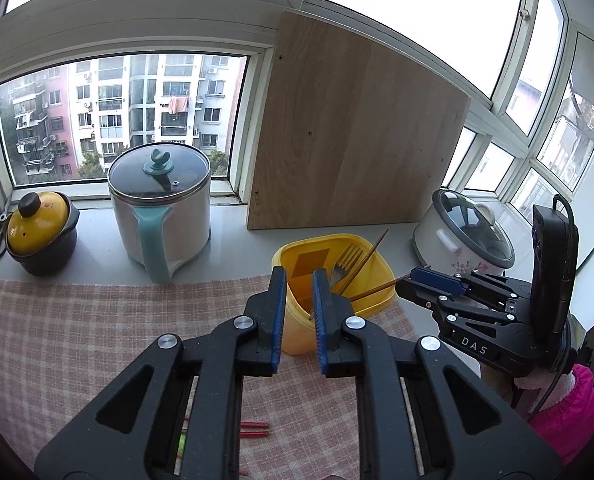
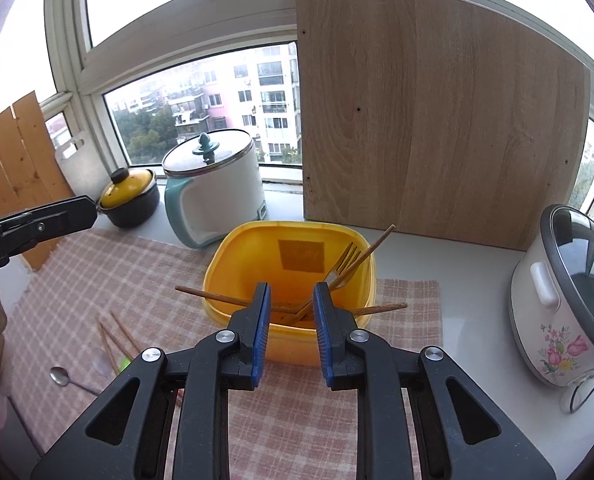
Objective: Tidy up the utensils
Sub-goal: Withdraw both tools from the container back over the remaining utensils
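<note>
Left wrist view: the left gripper [image 1: 299, 280] is spread and holds nothing, at the near rim of the yellow tub [image 1: 371, 254]. Inside stand a fork [image 1: 347, 262] and a chopstick [image 1: 367, 260]; red chopsticks [image 1: 254, 429] lie at 6 o'clock on the cloth [image 1: 97, 320].

Right wrist view: the right gripper [image 2: 291, 294] is also spread and empty. One chopstick [image 2: 209, 295] lies across the tub rim; loose chopsticks [image 2: 115, 334] and a spoon [image 2: 59, 376] wait at 8 o'clock. I judge the sorting about half done.
</note>
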`<state>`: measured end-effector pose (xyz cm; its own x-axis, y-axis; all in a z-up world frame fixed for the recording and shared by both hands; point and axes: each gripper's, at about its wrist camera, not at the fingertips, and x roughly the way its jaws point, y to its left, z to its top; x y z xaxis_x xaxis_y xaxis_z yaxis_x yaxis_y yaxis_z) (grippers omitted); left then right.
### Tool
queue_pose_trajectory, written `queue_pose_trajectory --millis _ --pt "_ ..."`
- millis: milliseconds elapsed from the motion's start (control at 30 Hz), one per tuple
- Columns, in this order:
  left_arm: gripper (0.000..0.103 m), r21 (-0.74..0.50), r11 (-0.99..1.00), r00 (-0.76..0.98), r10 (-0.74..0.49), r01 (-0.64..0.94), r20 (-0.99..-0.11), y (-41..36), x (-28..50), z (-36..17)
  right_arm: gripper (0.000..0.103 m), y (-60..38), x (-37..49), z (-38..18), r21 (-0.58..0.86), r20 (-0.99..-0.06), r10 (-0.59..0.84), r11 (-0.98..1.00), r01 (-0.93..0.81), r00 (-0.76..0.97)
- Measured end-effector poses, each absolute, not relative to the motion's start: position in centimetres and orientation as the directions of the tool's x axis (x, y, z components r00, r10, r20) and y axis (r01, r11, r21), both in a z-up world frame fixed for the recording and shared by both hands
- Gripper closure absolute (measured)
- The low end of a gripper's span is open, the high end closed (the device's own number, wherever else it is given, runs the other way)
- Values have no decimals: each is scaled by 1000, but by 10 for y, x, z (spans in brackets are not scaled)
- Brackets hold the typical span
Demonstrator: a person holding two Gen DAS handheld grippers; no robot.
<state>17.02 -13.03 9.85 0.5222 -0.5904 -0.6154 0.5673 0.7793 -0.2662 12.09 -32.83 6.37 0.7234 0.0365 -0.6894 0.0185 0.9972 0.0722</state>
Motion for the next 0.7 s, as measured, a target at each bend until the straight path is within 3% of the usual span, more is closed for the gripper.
queue_pose_trajectory --millis 33,100,300,700 --pt "82 -265 785 529 -585 560 -615 -123 168 99 67 -326 118 65 71 -685 37 997 16 728" --pt "76 -264 801 544 -569 538 -617 -108 164 99 62 -320 112 68 69 -676 41 998 8 736" --pt "76 -245 850 566 -500 466 -656 -60 154 82 41 -298 105 67 71 -667 97 995 -66 739" --pt "73 -273 939 574 -345 211 -743 46 125 28 40 -230 113 44 17 -696 231 952 -305 680"
